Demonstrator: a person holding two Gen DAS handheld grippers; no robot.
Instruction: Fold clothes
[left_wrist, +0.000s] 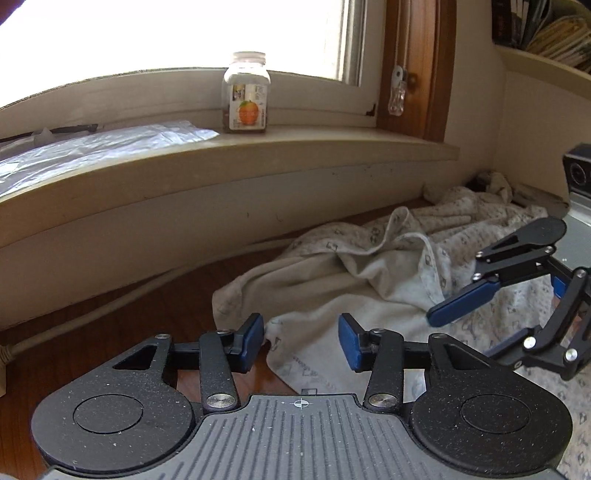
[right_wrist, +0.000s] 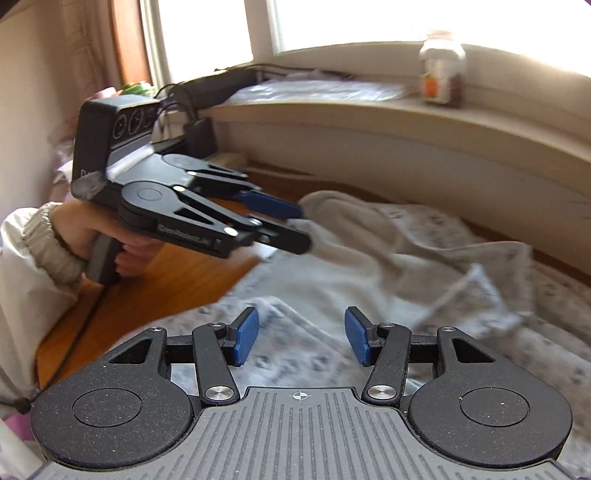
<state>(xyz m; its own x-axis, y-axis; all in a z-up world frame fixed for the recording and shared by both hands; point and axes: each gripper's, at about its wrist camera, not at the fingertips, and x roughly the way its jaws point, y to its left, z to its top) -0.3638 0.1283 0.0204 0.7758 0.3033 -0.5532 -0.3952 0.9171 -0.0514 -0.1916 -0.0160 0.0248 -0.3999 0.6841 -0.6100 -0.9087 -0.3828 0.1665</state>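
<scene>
A pale patterned garment (left_wrist: 369, 280) lies crumpled on the wooden table (left_wrist: 129, 332), heaped toward the wall. My left gripper (left_wrist: 301, 341) is open above the garment's near left edge. Cloth shows in the gap, but the pads do not press on it. In the right wrist view the left gripper (right_wrist: 301, 225) reaches in from the left over the garment (right_wrist: 369, 258), held by a hand in a pale sleeve (right_wrist: 37, 240). My right gripper (right_wrist: 301, 338) is open over the cloth's near part, holding nothing. One of its blue fingers (left_wrist: 458, 302) shows at the right of the left wrist view.
A windowsill runs along the back with a glass jar (left_wrist: 245, 96) and a clear plastic sheet (left_wrist: 92, 147) on it. A white cable (left_wrist: 110, 299) lies along the wall's foot. Bare wood (right_wrist: 166, 280) lies left of the garment. A bookshelf (left_wrist: 554, 33) hangs at the upper right.
</scene>
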